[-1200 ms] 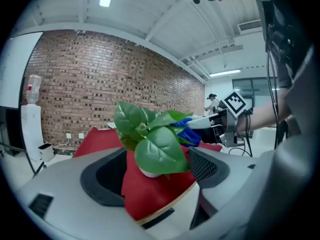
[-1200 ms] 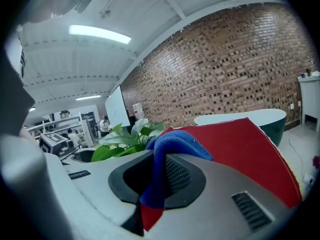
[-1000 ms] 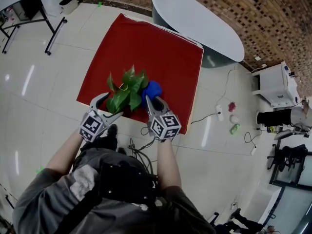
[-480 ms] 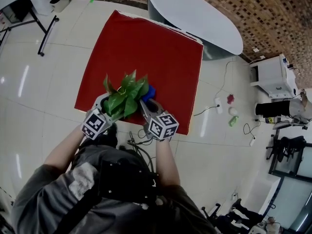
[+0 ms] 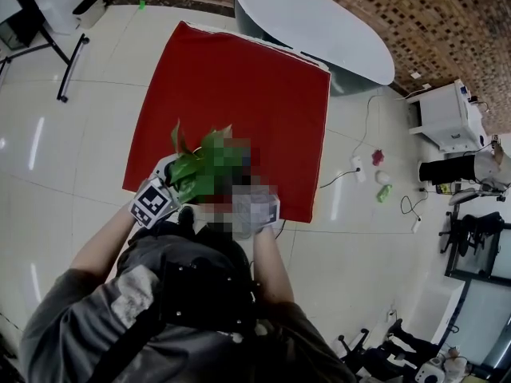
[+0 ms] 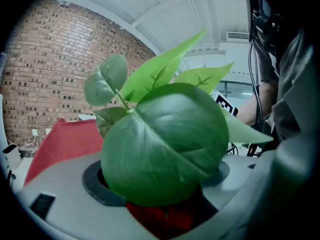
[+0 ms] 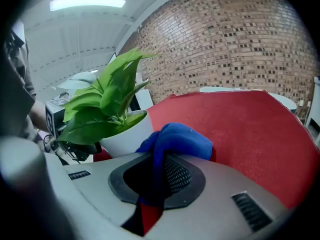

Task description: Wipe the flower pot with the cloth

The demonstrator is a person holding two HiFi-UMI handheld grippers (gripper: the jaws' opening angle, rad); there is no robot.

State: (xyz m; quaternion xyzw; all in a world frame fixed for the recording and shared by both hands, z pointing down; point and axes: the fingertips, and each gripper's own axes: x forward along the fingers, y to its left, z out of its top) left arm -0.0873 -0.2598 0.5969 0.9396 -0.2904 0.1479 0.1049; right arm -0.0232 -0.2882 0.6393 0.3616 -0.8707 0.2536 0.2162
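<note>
A white flower pot (image 7: 125,136) with broad green leaves (image 5: 196,166) stands at the near edge of a red mat (image 5: 239,78). My left gripper (image 5: 177,178) is pushed in among the leaves from the left. One big leaf (image 6: 165,144) fills the space between its jaws, which stand apart, and hides the pot there. My right gripper (image 7: 155,184) is shut on a blue cloth (image 7: 175,136). The cloth bulges out of the jaws just right of the pot and touches or nearly touches its wall. In the head view a mosaic patch covers the right gripper.
The mat lies on a pale tiled floor. A grey oval table (image 5: 319,26) stands past its far edge. To the right are a white cabinet (image 5: 447,114), cables (image 5: 351,178) and small items (image 5: 382,178) on the floor. Black stand legs (image 5: 64,46) are at far left.
Both grippers have pushed forward toward the plant. The left one now reaches into the leaves, and the cloth has come closer to the pot.
</note>
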